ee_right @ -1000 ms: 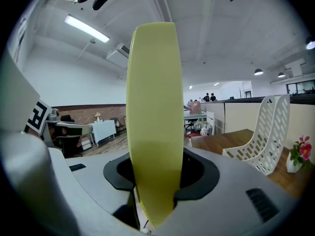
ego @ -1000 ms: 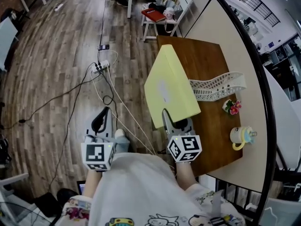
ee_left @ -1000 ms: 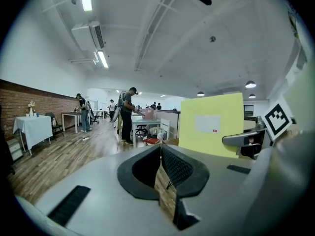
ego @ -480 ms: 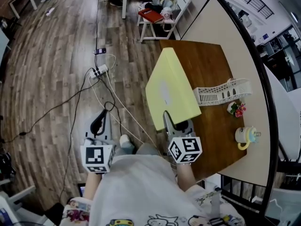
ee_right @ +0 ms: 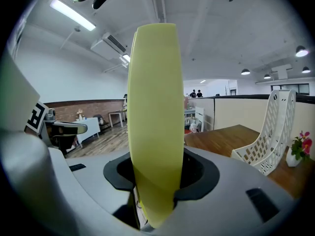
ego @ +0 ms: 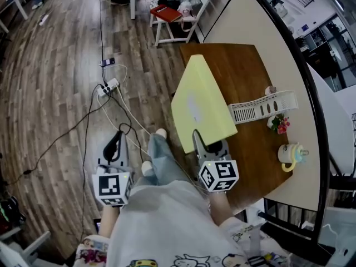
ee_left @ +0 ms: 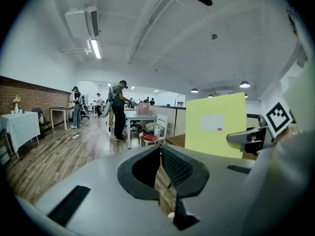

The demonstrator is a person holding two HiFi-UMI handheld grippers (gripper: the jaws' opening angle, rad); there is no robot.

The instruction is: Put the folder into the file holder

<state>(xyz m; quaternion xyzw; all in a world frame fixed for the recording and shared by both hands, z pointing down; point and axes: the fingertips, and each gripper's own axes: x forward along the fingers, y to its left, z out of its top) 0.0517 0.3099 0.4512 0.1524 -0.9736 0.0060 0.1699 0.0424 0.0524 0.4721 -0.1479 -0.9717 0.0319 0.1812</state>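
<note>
A large yellow folder [ego: 200, 102] stands on edge over the near left part of the brown table [ego: 245, 65]. My right gripper [ego: 208, 146] is shut on its lower corner. In the right gripper view the folder [ee_right: 155, 107] rises edge-on out of that gripper [ee_right: 157, 173]. The white perforated file holder [ego: 261, 107] stands on the table to the folder's right, and in the right gripper view the file holder [ee_right: 268, 132] sits at the right, apart from the folder. My left gripper [ego: 114, 146] hangs over the floor, shut and empty, its pads [ee_left: 160, 149] meeting at the tip.
A small flower pot [ego: 278, 124] and a yellow-and-teal cup [ego: 290, 156] stand on the table near the file holder. Cables and a power strip [ego: 108, 86] lie on the wooden floor. A white chair with a red book [ego: 167, 13] stands beyond the table. My leg [ego: 158, 154] shows between the grippers.
Both grippers have moved forward along the table with the folder still gripped. A leg has stepped into view between them. The file holder now lies closer beside the folder.
</note>
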